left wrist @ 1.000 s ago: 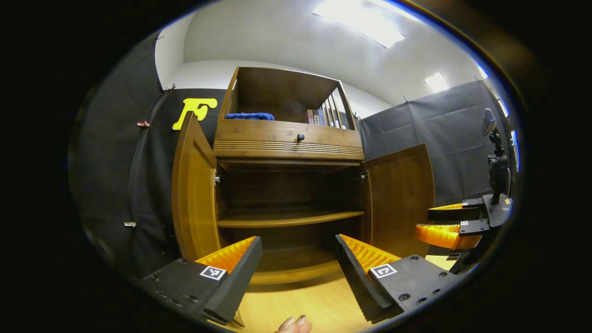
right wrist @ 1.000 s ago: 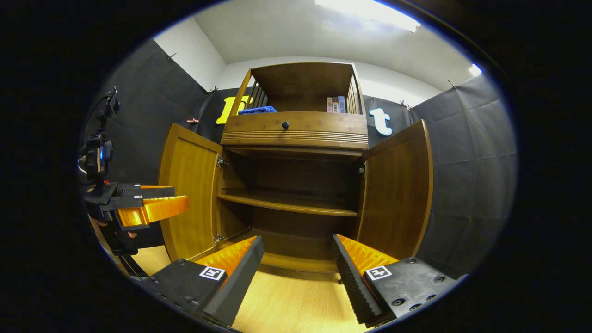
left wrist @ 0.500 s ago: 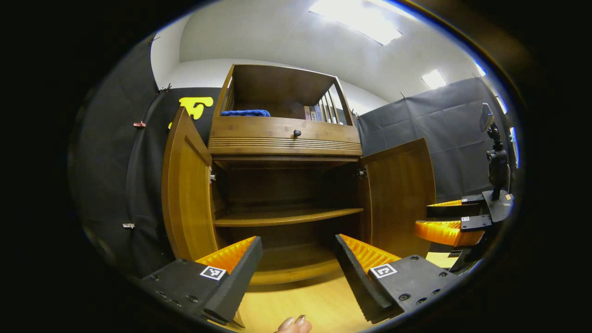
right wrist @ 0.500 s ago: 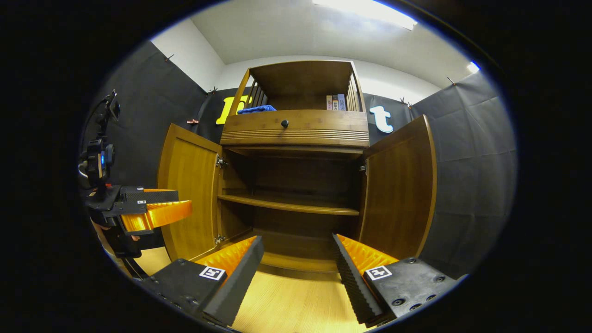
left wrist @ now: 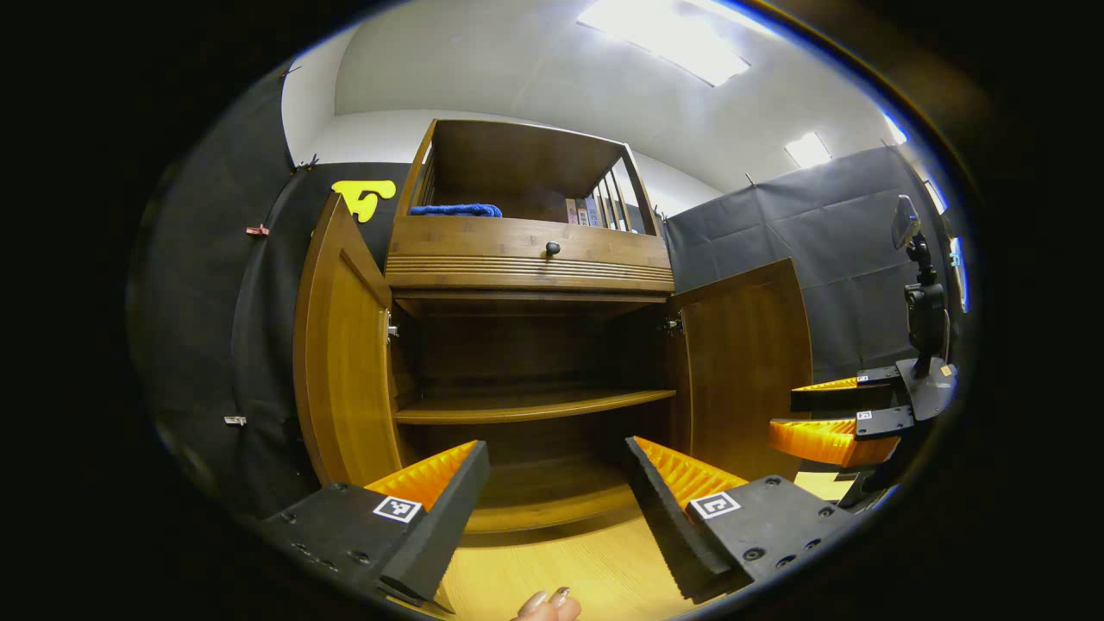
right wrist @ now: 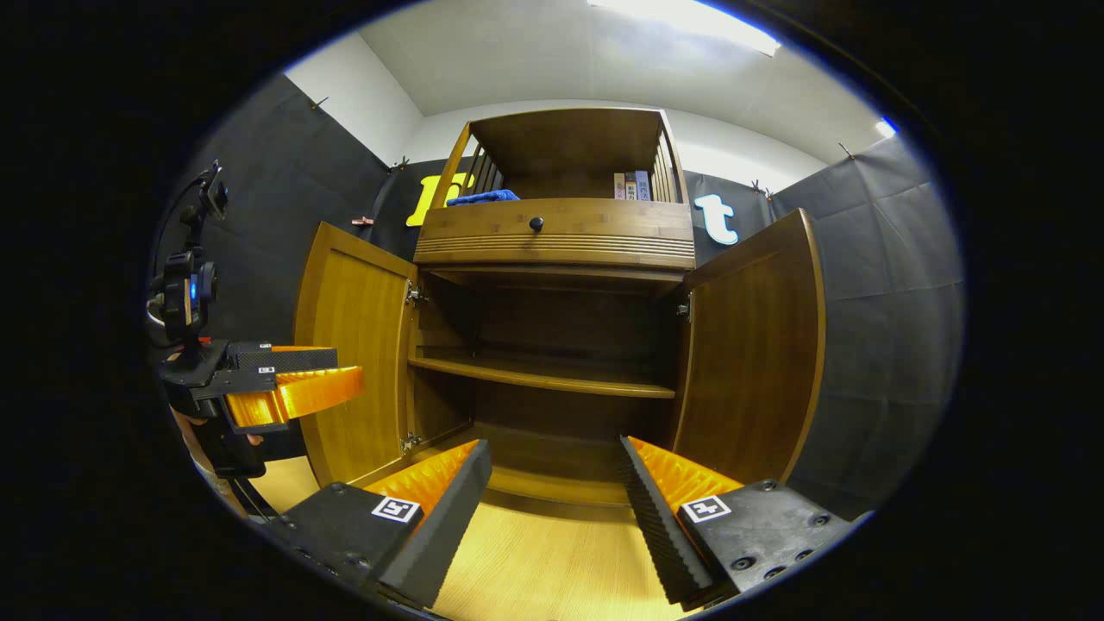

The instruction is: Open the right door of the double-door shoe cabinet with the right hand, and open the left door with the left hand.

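shoe cabinet (right wrist: 552, 285) stands straight ahead w/ both lower doors swung wide. left door (right wrist: 354, 354) is out to the left side, right door (right wrist: 750, 345) out to the right, dark inside showing btwn them. one shelf (right wrist: 543, 375) crosses the inside about halfway up; nothing seen on it. above the doors sits a drawer (right wrist: 556, 233) w/ a small dark knob (right wrist: 536, 224). on top is an open cubby w/ a blue cloth (right wrist: 483, 197) at left and a few books (right wrist: 634, 185) at right.

right gripper (right wrist: 552, 492) is low in front of the cabinet, over the light wood floor (right wrist: 535, 569), fingers spread apart, holding nothing, not touching either door. in the left gripper view the left gripper (left wrist: 556, 492) is likewise spread wide and empty, in front of the cabinet base, clear of the left door (left wrist: 341, 345).

right gripper view also shows the left gripper (right wrist: 293, 384) farther off at the left, near the left door's outer edge; can't tell if it touches. left gripper view shows the right gripper (left wrist: 832, 414) at far right, beside the right door (left wrist: 746, 362). fingertips of a hand (left wrist: 548, 604) peek in at the bottom of the left gripper view.
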Tool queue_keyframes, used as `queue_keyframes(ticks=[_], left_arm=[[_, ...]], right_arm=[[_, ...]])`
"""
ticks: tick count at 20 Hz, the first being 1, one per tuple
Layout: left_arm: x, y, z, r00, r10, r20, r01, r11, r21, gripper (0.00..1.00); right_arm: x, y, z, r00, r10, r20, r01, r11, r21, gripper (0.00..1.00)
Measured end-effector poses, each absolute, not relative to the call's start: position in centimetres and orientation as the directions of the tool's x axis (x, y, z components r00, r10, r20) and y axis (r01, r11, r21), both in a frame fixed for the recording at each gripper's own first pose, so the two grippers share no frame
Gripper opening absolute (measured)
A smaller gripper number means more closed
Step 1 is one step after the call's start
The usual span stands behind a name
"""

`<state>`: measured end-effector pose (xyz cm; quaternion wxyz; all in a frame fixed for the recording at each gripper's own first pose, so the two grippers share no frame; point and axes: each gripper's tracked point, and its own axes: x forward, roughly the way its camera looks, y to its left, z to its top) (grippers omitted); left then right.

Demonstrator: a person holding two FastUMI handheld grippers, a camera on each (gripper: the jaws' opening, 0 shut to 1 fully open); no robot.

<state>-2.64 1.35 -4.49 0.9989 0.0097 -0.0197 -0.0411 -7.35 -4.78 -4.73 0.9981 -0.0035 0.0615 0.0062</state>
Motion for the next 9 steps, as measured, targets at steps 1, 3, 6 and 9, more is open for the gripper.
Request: queue_keyframes(ticks=[1,3,6,9], left_arm=[[-2.55,1.4,-4.62,0.996,-0.081,0.036,0.08,0.997,0.02,0.94],[-2.38,1.39,-4.68,0.996,-0.08,0.033,0.08,0.997,0.017,0.94],[-2.31,1.32,-4.55,0.996,-0.082,0.028,0.081,0.997,0.019,0.97],[-2.16,1.28,-4.49,0.996,-0.082,0.03,0.082,0.996,0.019,0.97]], right_arm=[[-7.24,-4.77,-4.85,0.992,0.012,-0.124,-0.013,1.0,-0.009,0.93],[-7.08,-4.68,-4.88,0.992,0.017,-0.126,-0.018,1.0,-0.006,0.94],[-6.93,-4.59,-4.82,0.992,0.024,-0.12,-0.025,1.0,-0.004,0.94],[-6.79,-4.61,-4.67,0.993,0.026,-0.116,-0.027,1.0,-0.012,0.93]])
